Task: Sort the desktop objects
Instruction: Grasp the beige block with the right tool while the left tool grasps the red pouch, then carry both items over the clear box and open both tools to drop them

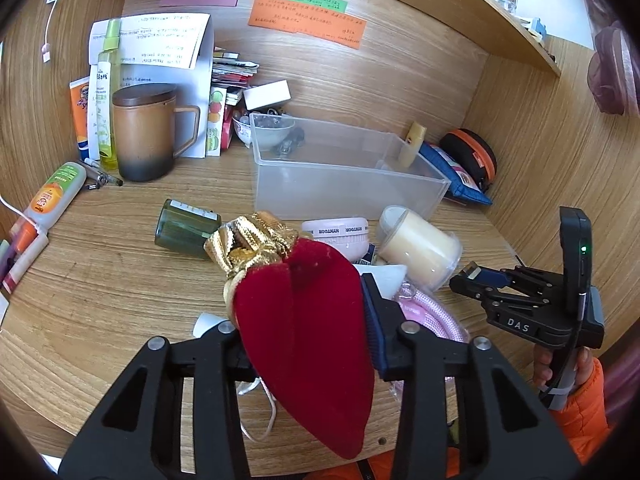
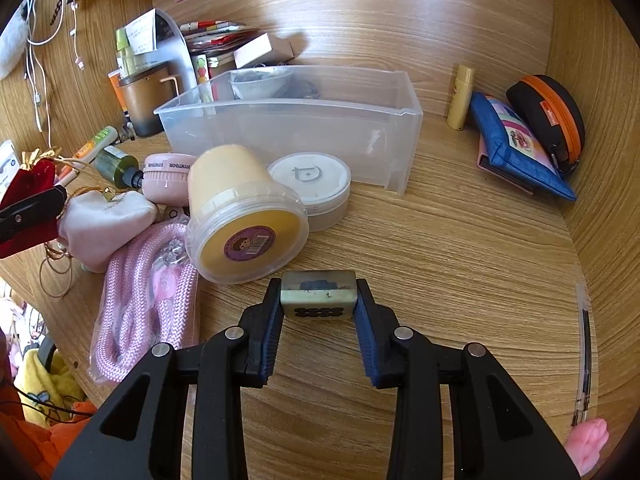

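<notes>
My left gripper (image 1: 304,300) is shut on a red velvet pouch (image 1: 308,340) with a gold frilled top, held a little above the desk; the same pouch (image 2: 28,184) shows at the left edge of the right wrist view. My right gripper (image 2: 318,300) is shut on a small greenish tile (image 2: 318,294) with black dots on its front face, just above the wooden desk. In the left wrist view the right gripper (image 1: 476,276) hangs at the right. A clear plastic bin (image 1: 344,172) stands behind; the bin (image 2: 296,128) is upright and holds nothing.
A pile lies between the grippers: a yellow lidded tub (image 2: 244,220), a round white tin (image 2: 312,184), a pink case (image 2: 166,178), a dark green bottle (image 1: 186,228), a white pouch (image 2: 104,220), pink rope (image 2: 148,296). A brown mug (image 1: 146,132) stands back left, pouches (image 2: 524,144) back right.
</notes>
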